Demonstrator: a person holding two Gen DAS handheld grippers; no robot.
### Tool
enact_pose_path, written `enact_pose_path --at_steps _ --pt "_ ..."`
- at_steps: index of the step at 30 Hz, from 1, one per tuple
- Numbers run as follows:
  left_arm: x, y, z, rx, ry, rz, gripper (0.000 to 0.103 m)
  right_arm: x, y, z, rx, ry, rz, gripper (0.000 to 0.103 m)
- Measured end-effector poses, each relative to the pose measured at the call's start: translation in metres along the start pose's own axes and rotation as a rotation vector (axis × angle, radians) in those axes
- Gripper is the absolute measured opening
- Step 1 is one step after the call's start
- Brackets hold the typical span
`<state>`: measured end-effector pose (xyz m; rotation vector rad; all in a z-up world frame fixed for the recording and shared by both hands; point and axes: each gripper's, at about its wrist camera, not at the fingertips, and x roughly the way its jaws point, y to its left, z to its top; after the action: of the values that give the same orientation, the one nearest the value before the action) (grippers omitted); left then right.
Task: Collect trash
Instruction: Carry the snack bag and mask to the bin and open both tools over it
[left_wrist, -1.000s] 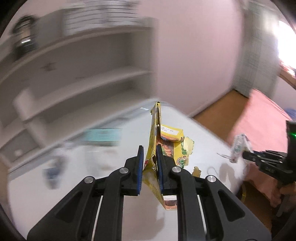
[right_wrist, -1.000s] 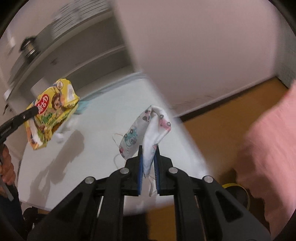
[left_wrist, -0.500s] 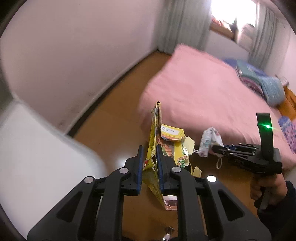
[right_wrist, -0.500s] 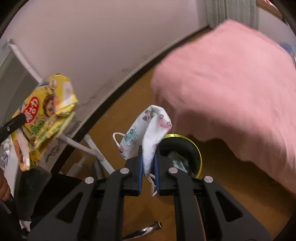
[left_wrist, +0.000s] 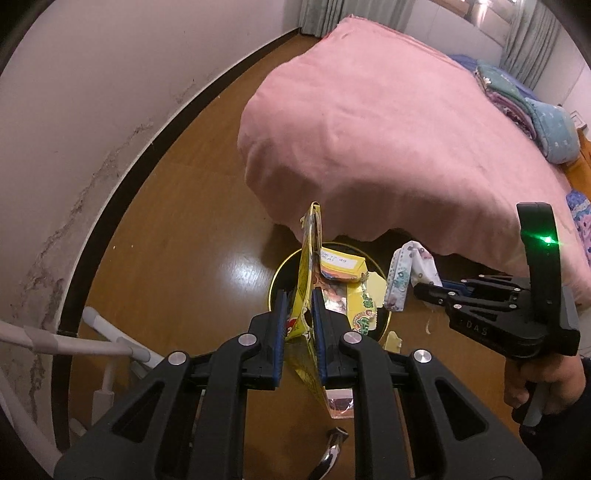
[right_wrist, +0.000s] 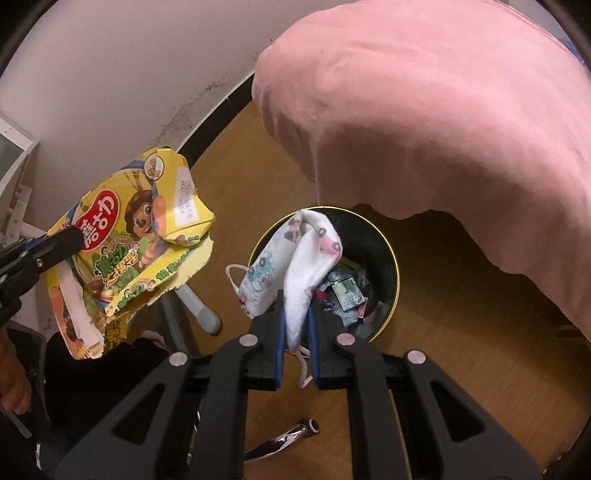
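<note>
both hands loaded over the bin

wooden floor (right_wrist: 424, 369) beside a pink bed (right_wrist: 443, 110) holds a round black bin (right_wrist: 388, 254), already part full. the right gripper (right_wrist: 295, 332) has its fingers closed on a patterned face mask (right_wrist: 295, 258) directly above the opening. the left gripper (left_wrist: 299, 317) pinches a torn yellow snack box (right_wrist: 129, 236), hanging off to the bin's side. released from there, the box would likely hit the floor; the mask's ear loop may snag a finger.
</note>
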<state>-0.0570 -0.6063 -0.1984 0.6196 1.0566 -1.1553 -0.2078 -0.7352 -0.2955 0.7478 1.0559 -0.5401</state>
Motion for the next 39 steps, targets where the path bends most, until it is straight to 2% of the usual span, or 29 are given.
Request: enact_pose_path --at_steps 11,13,14,15,21,28,29,31,33,38,39 --pt "0.019 -0.001 0.004 -0.013 0.028 0.016 0.013 -0.005 -0.008 -0.006 0.013 0.009 0.026 0.013" --pt "0.021 -0.003 0.005 -0.011 0.031 0.016 0.013 -0.008 -0.008 -0.006 0.020 0.002 0.037 0.030" --pt "0.023 -0.004 0.005 -0.007 0.035 0.017 0.013 -0.010 -0.008 -0.006 0.024 -0.010 0.044 0.053" --pt "0.023 -0.004 0.005 -0.007 0.038 0.017 0.013 -0.013 -0.008 -0.006 0.024 -0.023 0.044 0.063" --pt "0.028 -0.006 0.009 -0.014 0.046 0.004 0.013 -0.026 -0.010 -0.005 0.030 -0.051 0.028 0.063" --pt "0.031 -0.025 0.019 0.016 0.048 -0.061 0.014 -0.058 -0.025 -0.003 0.085 -0.112 -0.014 0.063" --pt "0.029 -0.030 0.022 0.021 0.046 -0.068 0.015 -0.061 -0.027 -0.003 0.090 -0.119 -0.020 0.063" --pt "0.026 -0.034 0.023 0.025 0.045 -0.078 0.037 -0.075 -0.032 -0.003 0.108 -0.138 -0.034 0.063" --pt "0.016 -0.039 0.026 0.035 0.016 -0.086 0.052 -0.088 -0.036 -0.005 0.128 -0.159 -0.040 0.065" --pt "-0.025 -0.049 0.027 0.082 -0.052 -0.083 0.064 -0.118 -0.017 -0.010 0.098 -0.192 -0.057 0.065" --pt "-0.041 -0.049 0.025 0.092 -0.077 -0.077 0.070 -0.126 -0.007 -0.010 0.080 -0.204 -0.055 0.066"
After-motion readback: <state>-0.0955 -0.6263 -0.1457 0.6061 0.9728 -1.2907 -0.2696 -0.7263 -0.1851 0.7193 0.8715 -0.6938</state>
